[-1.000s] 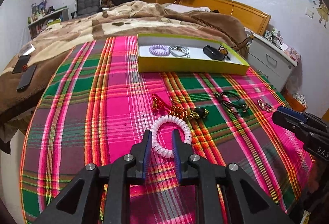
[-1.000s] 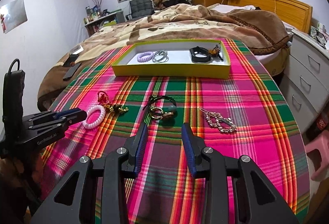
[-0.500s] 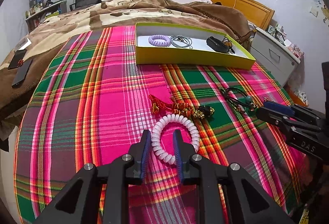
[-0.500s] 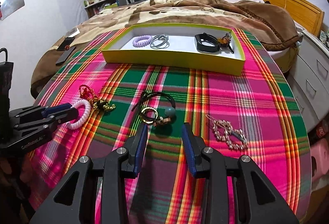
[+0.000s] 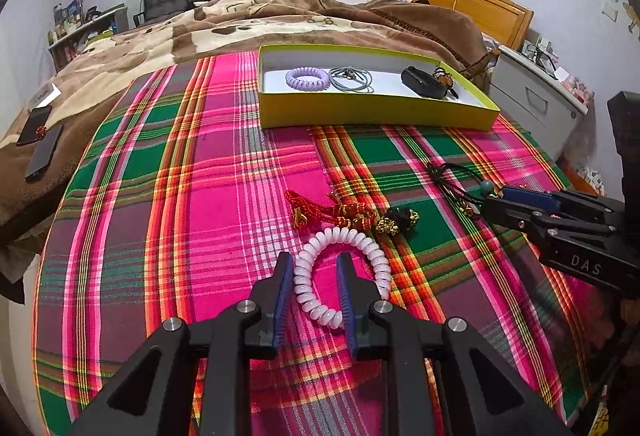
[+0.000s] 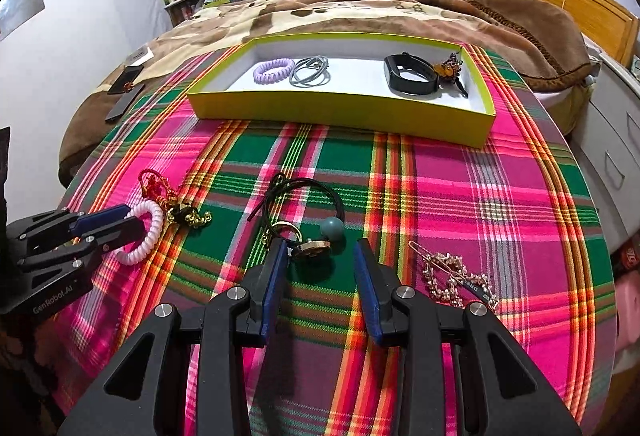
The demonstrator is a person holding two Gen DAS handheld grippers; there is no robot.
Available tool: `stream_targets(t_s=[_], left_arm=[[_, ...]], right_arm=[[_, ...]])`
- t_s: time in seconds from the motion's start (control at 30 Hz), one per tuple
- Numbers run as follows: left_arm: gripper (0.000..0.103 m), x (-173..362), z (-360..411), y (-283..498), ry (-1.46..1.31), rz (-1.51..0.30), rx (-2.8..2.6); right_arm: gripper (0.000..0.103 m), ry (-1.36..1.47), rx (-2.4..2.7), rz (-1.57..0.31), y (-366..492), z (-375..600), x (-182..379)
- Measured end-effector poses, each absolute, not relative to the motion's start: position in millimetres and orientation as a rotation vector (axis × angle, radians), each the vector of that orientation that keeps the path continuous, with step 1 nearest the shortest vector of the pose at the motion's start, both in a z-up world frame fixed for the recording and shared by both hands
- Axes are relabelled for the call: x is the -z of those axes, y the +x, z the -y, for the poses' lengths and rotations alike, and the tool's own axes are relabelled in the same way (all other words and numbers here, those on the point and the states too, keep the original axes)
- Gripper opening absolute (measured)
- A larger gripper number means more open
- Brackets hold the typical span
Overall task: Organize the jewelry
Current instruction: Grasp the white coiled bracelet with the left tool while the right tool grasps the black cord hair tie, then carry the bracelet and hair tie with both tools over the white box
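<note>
My left gripper (image 5: 314, 278) straddled the white coil (image 5: 340, 272), unclenched; right gripper (image 6: 320, 268) gaped near the tray (image 6: 340, 107), over the cord (image 6: 304, 195).

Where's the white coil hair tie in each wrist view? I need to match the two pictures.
Left wrist: white coil tie, lower centre, its near side between the left gripper fingers.
Right wrist: tie at far left, in the same gripper.
Shared landmark: yellow tray, at the cloth's far end.
</note>
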State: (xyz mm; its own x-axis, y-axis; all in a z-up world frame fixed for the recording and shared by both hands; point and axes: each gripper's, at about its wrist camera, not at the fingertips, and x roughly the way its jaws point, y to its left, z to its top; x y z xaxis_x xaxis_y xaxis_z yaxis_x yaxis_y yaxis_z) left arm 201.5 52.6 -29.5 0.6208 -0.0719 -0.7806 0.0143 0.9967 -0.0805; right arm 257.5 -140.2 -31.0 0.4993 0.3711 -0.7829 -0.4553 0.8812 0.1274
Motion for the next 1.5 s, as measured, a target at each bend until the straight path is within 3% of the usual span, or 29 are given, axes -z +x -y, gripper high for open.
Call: stream_targets(t_s=[0.37,0.77,0.83,0.9,1.5], left_arm=[[0.022,29.7,-52.6,201.3,-0.069,-0.899,0.05],[0.022,29.7,-51.4,201.2,-0.074,-0.898,0.06],[0.02,29.4,-51.4,200.8,-0.077,-0.897,0.069],[0.009,29.3,-49.8,200.3,-0.075,-0.897,0.077],[0.009,19.1,-39.1,178.4,-0.063,-0.859,0.13]], right_arm=[[0.022,-0.118,-0.513,-0.918,260.6,136.0,30.4],[0.021,-0.095,-0.517,-0.9,255.6,137.5,27.0],[0.021,-0.087,-0.518,-0.894,251.6,138.9,25.8],[0.021,-0.081,-0.516,-0.889,247.5,140.5,24.9],[0.021,0.023,-0.503,-0.814,215.1,159.4,3.4]])
